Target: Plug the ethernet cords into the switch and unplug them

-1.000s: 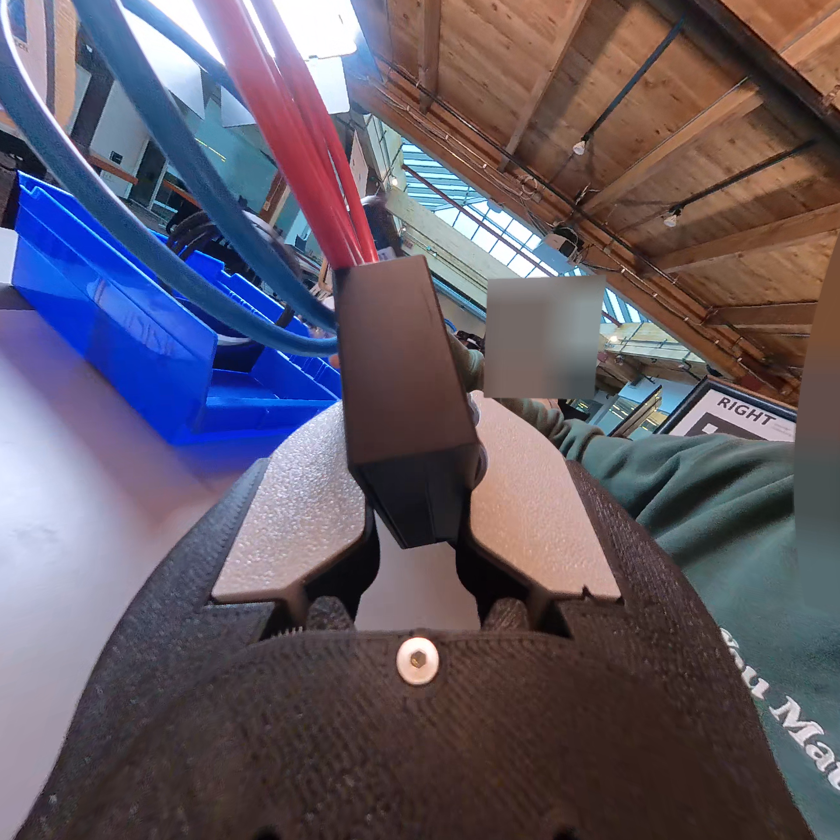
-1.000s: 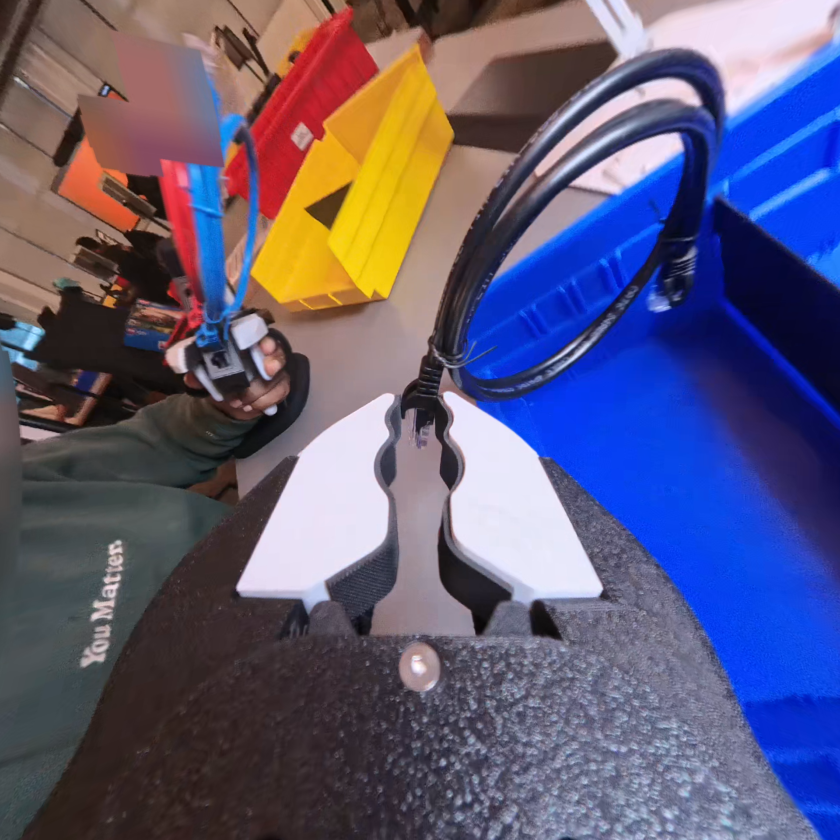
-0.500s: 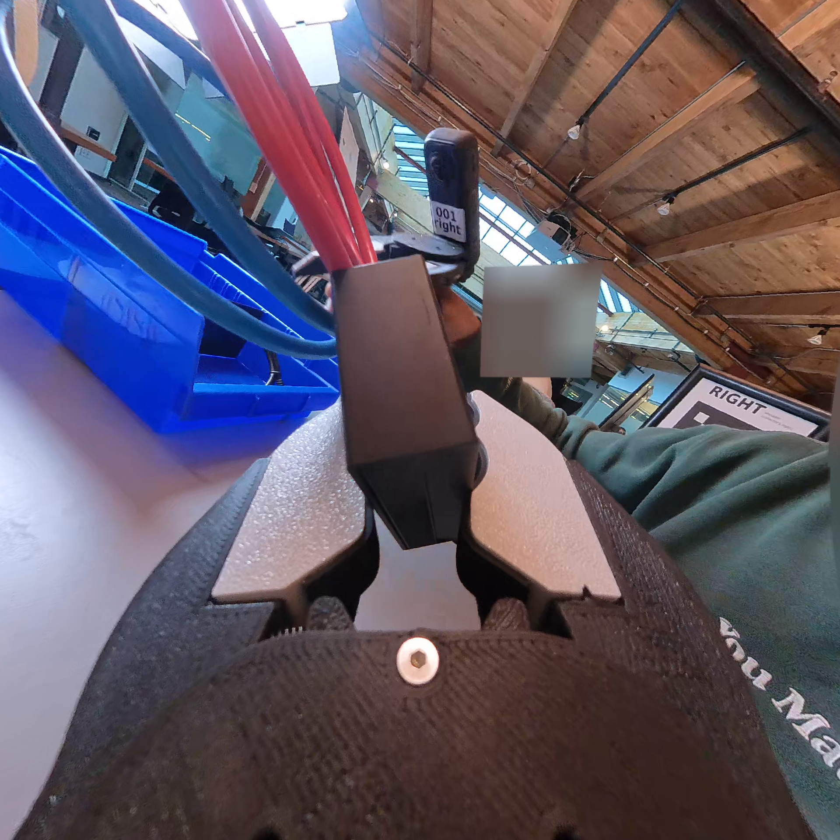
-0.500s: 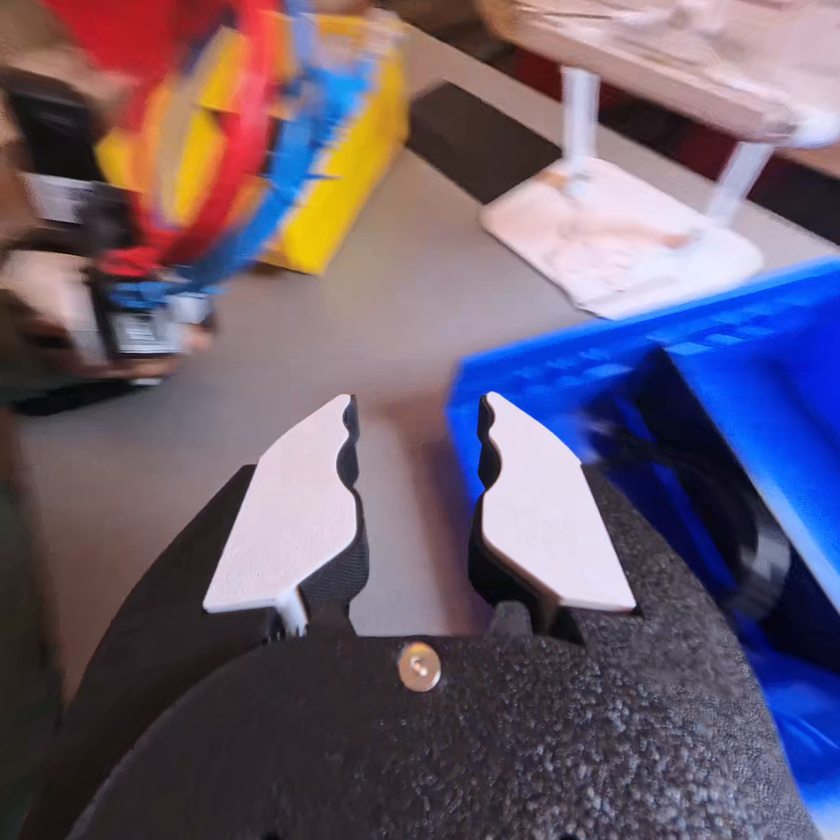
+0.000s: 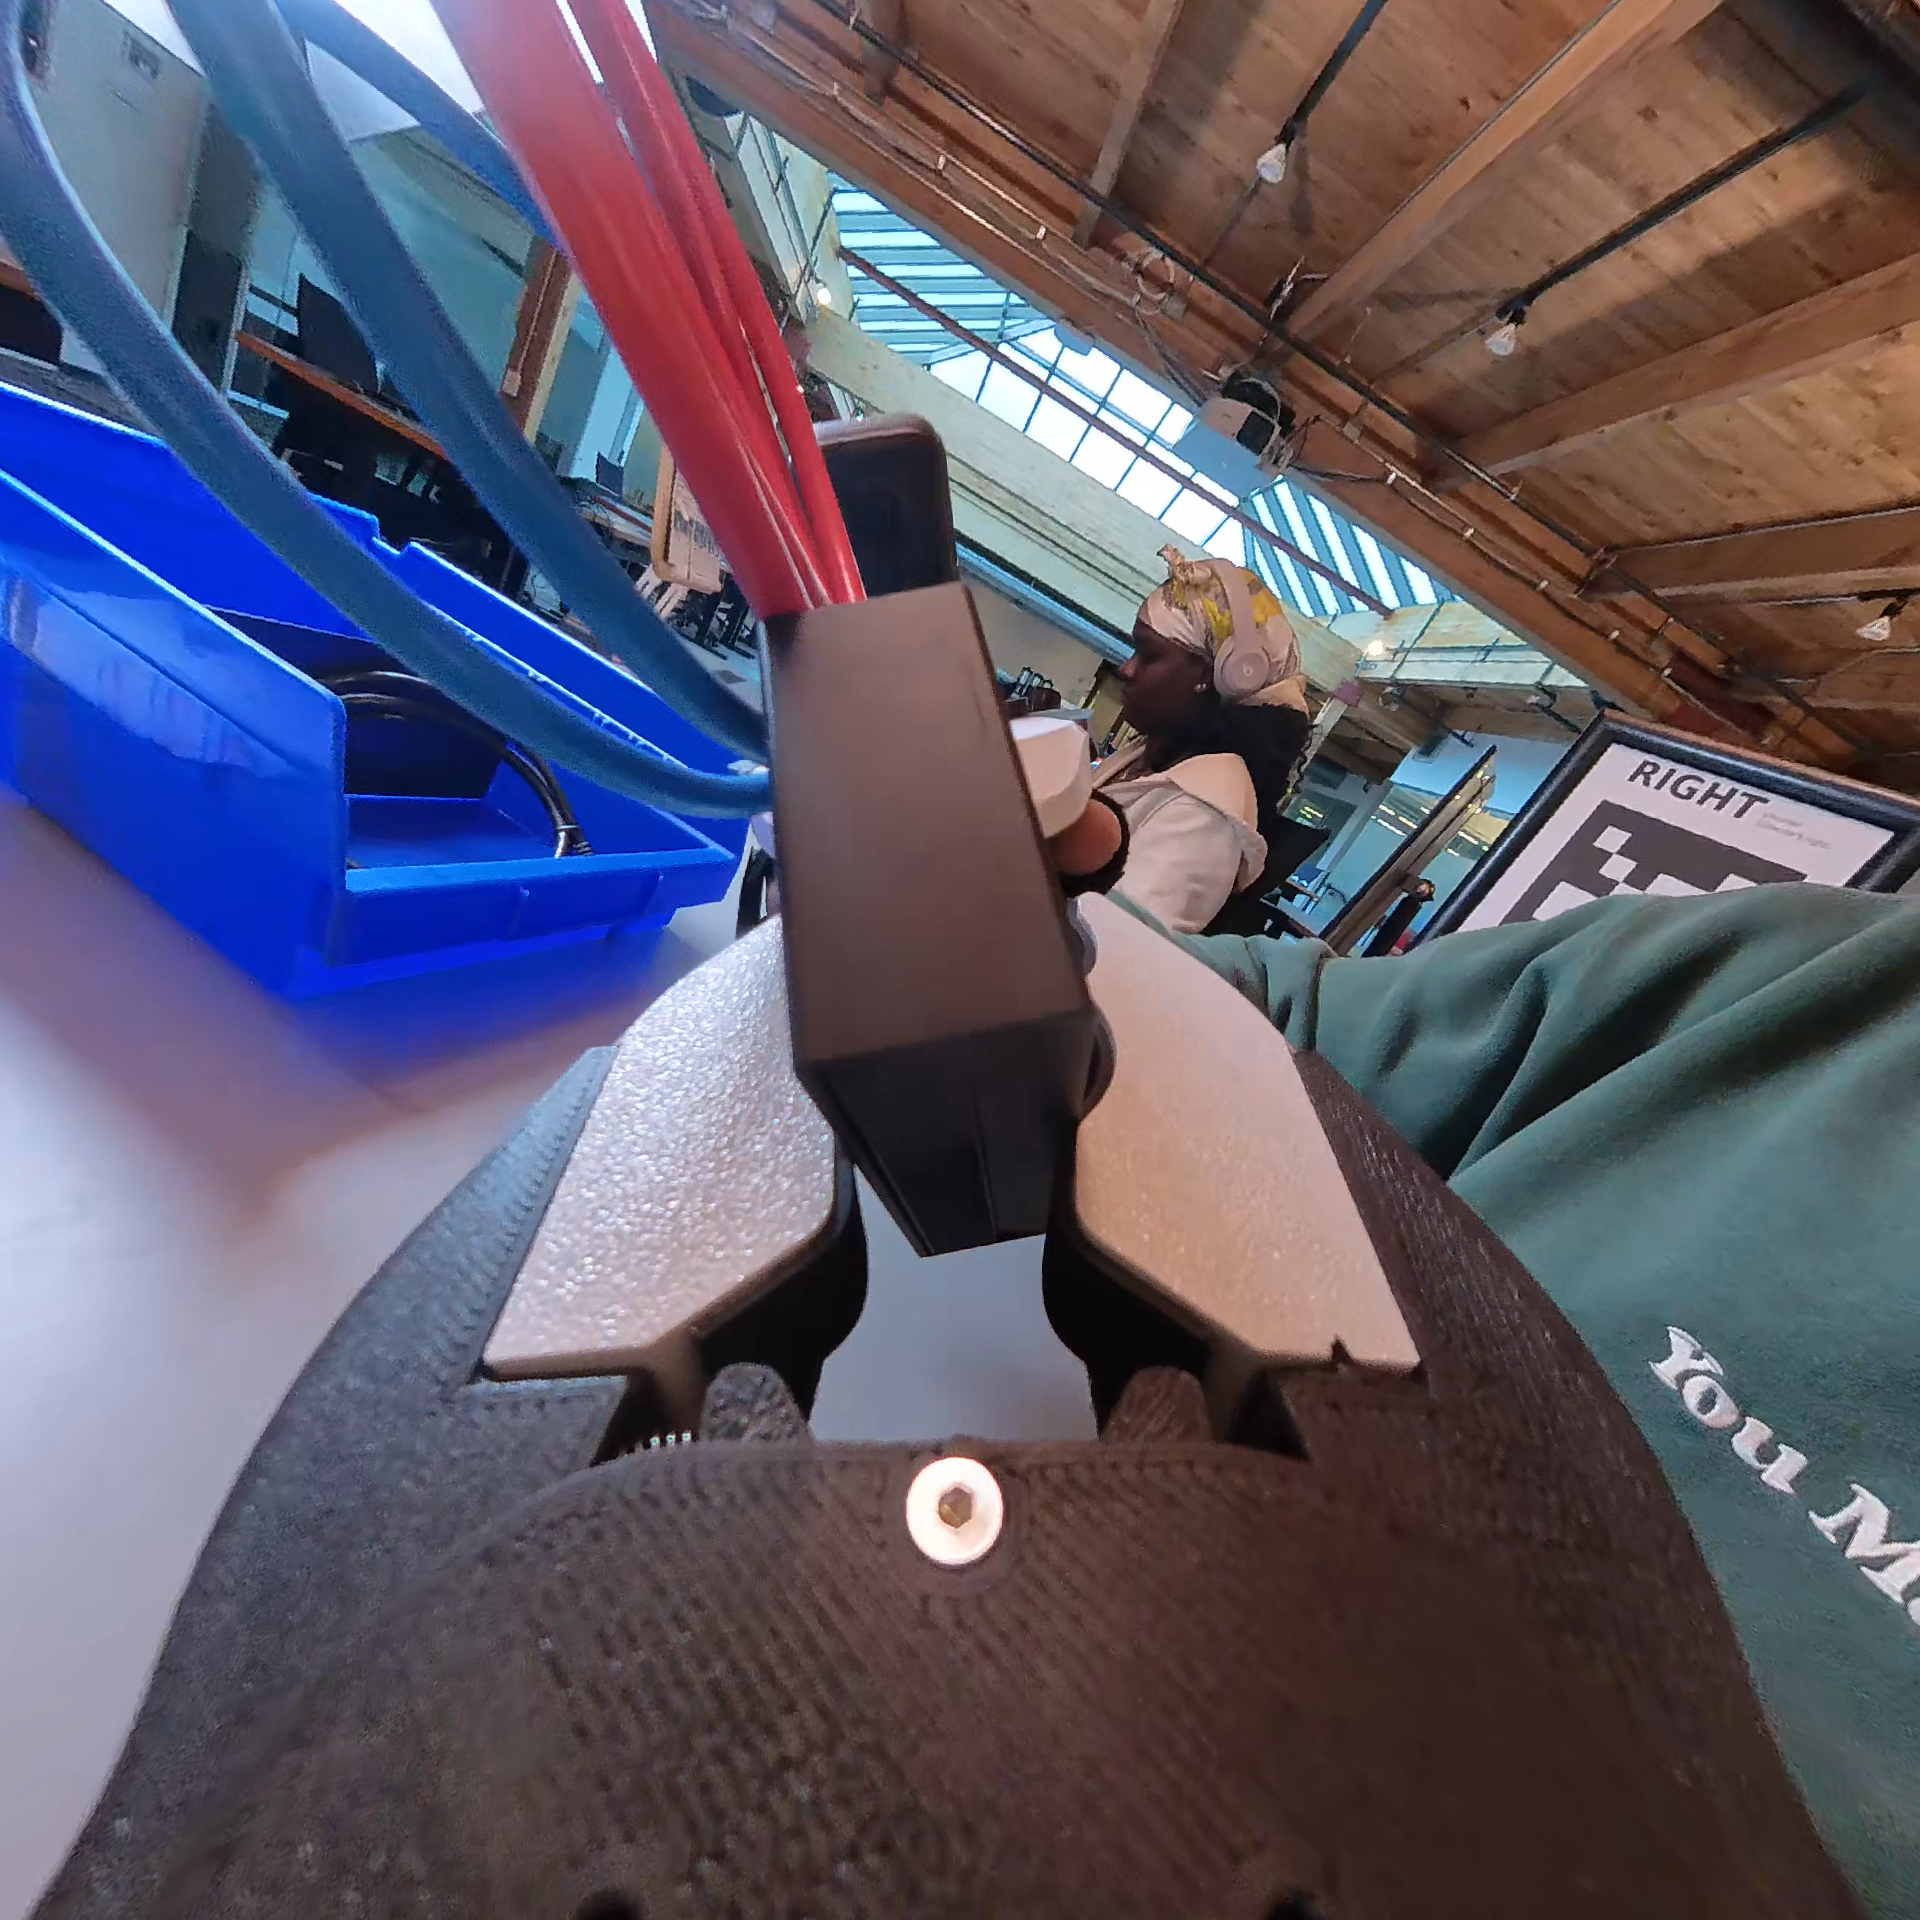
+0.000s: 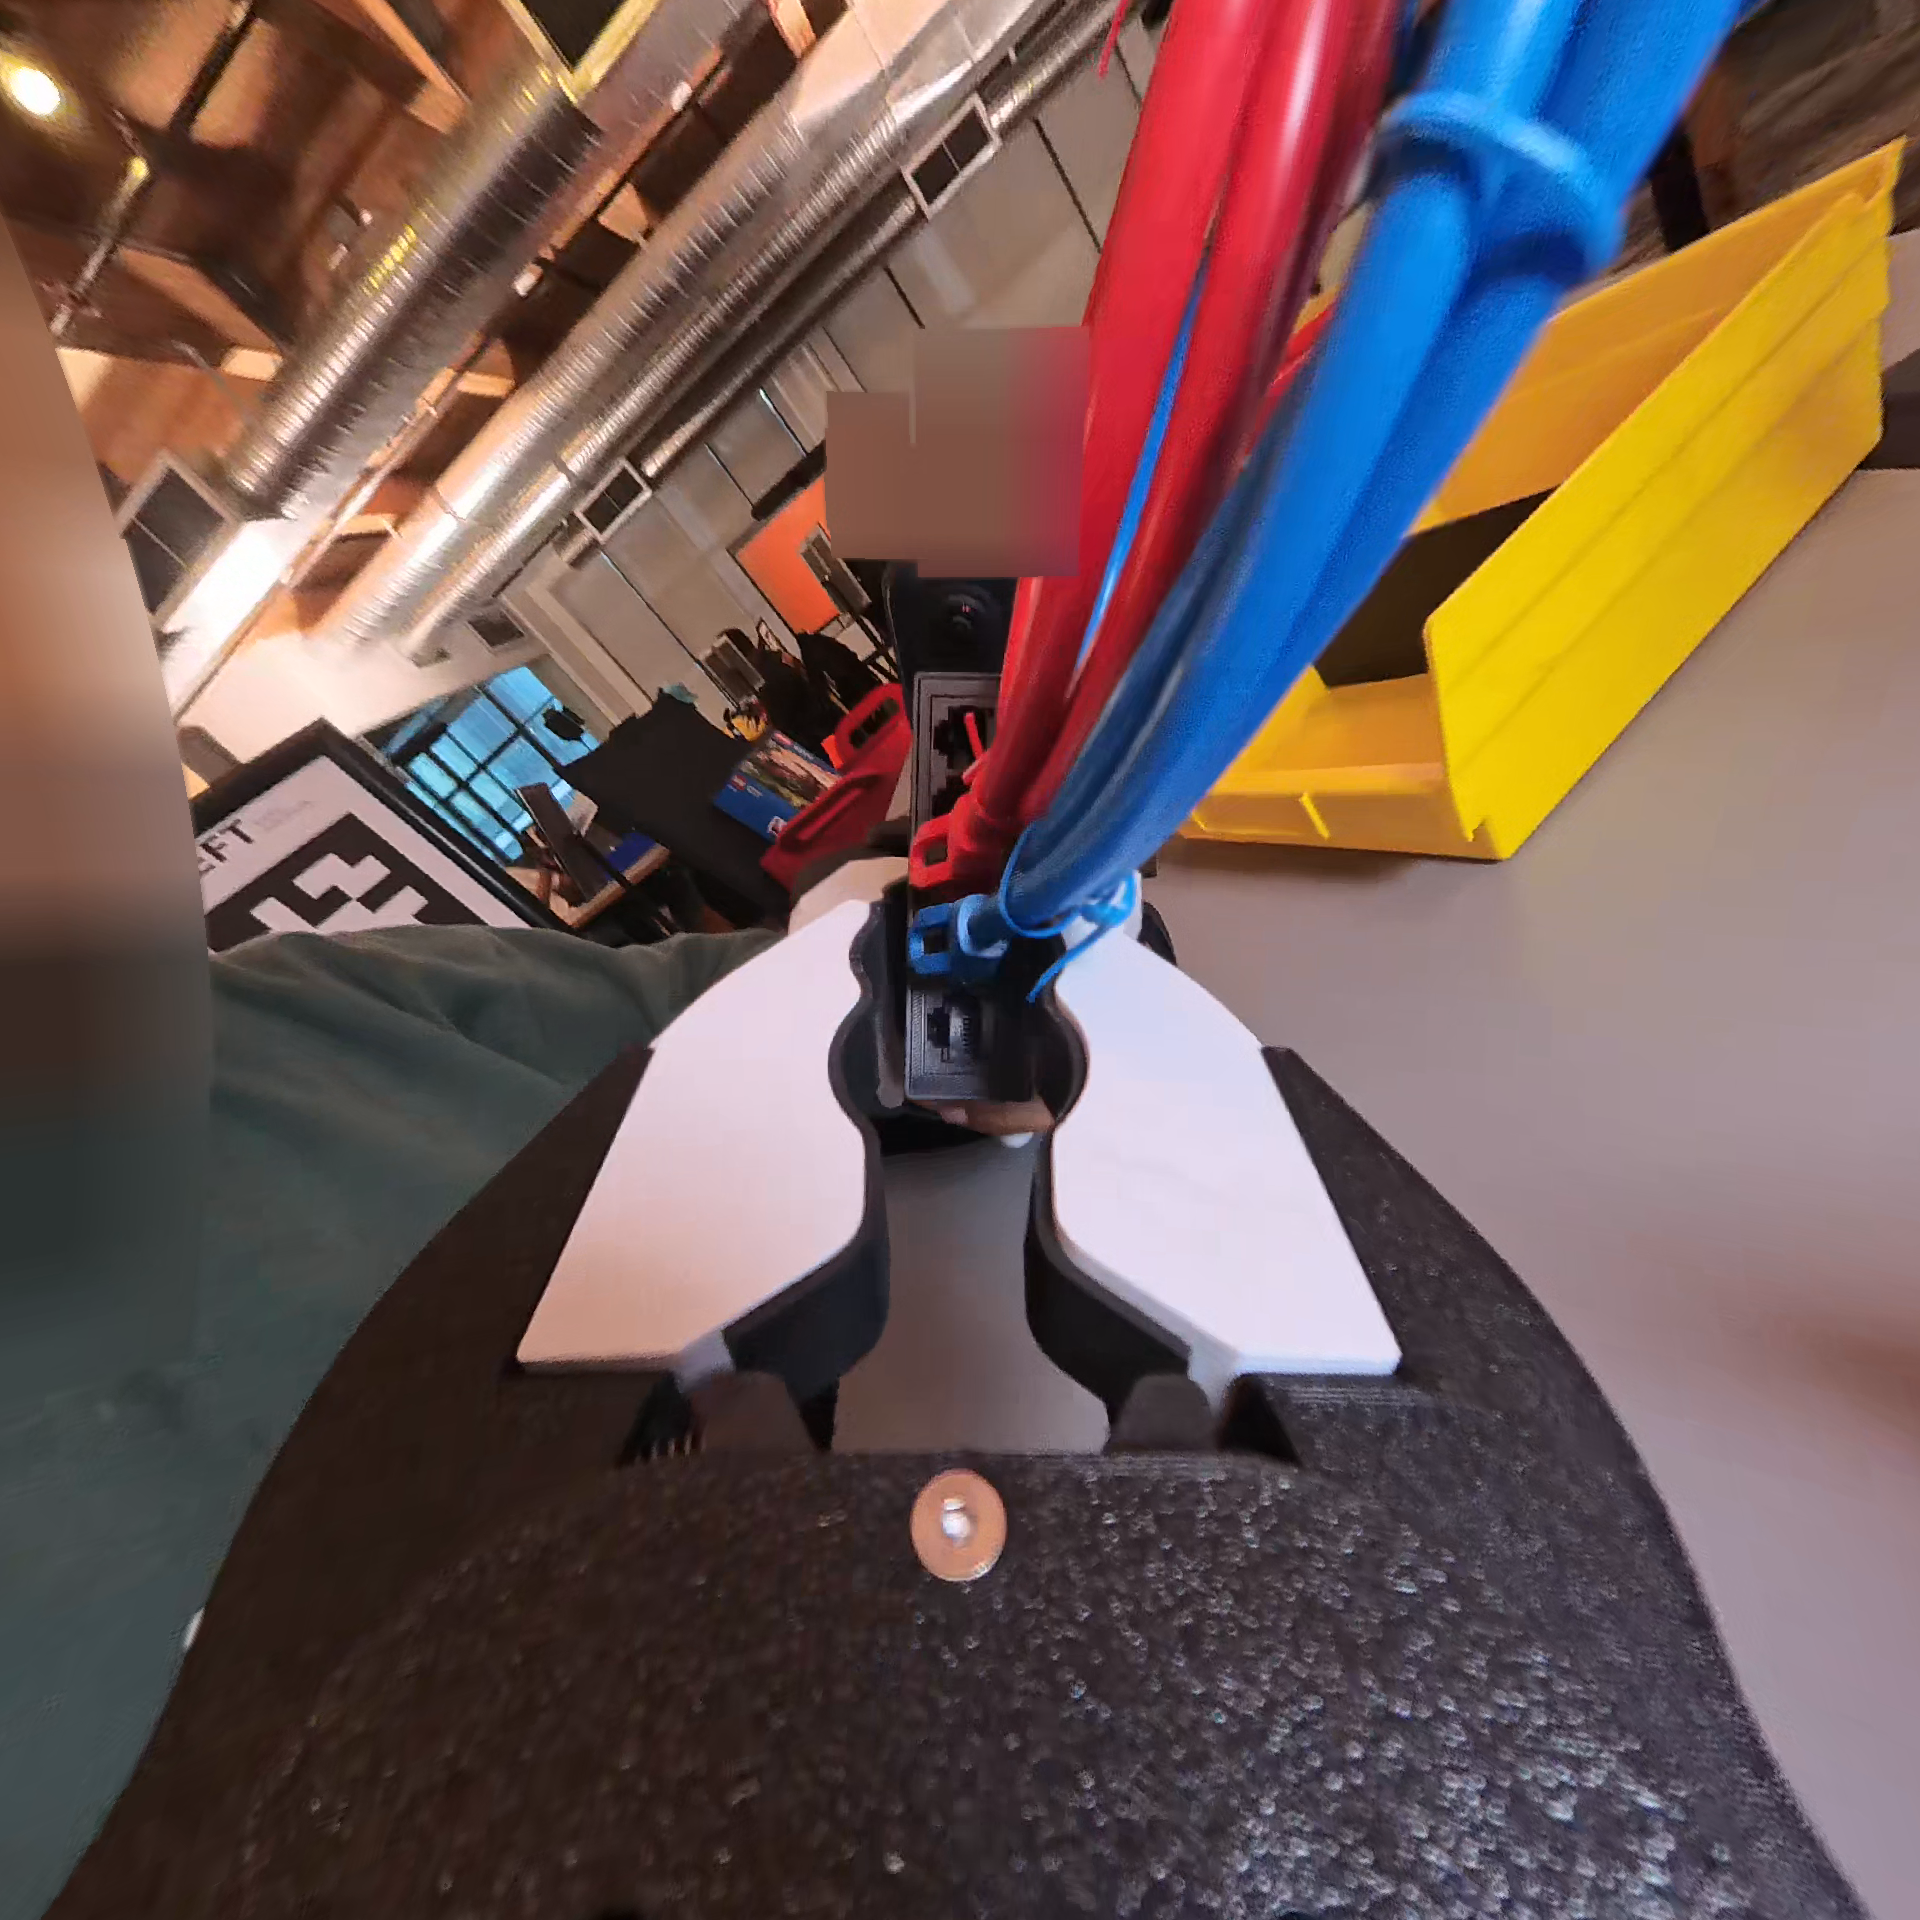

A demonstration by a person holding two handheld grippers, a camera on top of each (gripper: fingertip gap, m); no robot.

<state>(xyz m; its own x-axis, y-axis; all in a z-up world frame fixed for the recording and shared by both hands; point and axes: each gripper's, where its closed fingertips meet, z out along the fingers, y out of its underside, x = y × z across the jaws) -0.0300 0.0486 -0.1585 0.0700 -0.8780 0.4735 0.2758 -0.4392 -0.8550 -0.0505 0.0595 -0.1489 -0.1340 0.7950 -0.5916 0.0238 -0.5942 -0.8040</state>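
My left gripper (image 5: pixel 935 935) is shut on the lower end of the black switch (image 5: pixel 904 831) and holds it tilted above the table. Red cords (image 5: pixel 665 312) and blue cords (image 5: pixel 343 343) rise from its far face. In the right wrist view the switch (image 6: pixel 951 1049) shows its port face, with a red plug (image 6: pixel 940 836) and a blue plug (image 6: pixel 940 940) seated in it. My right gripper (image 6: pixel 987 935) is partly open, with a finger on each side of the blue plug. One white fingertip of the right gripper (image 5: pixel 1055 769) peeks out behind the switch.
A blue bin (image 5: pixel 208 748) on the grey table (image 6: pixel 1558 1143) holds a coiled black cord (image 5: pixel 520 758). A yellow bin (image 6: pixel 1621 582) stands to the right. My green sleeve (image 5: pixel 1610 1091) crosses between the grippers. A person sits in the background, beside a framed marker board (image 5: pixel 1662 842). My left and right fingertips are right by each other.
My right gripper let go of the black cord over the blue bin, opened, and swung left to the switch. It now straddles the blue plug with a narrower gap. The left gripper kept holding the switch.
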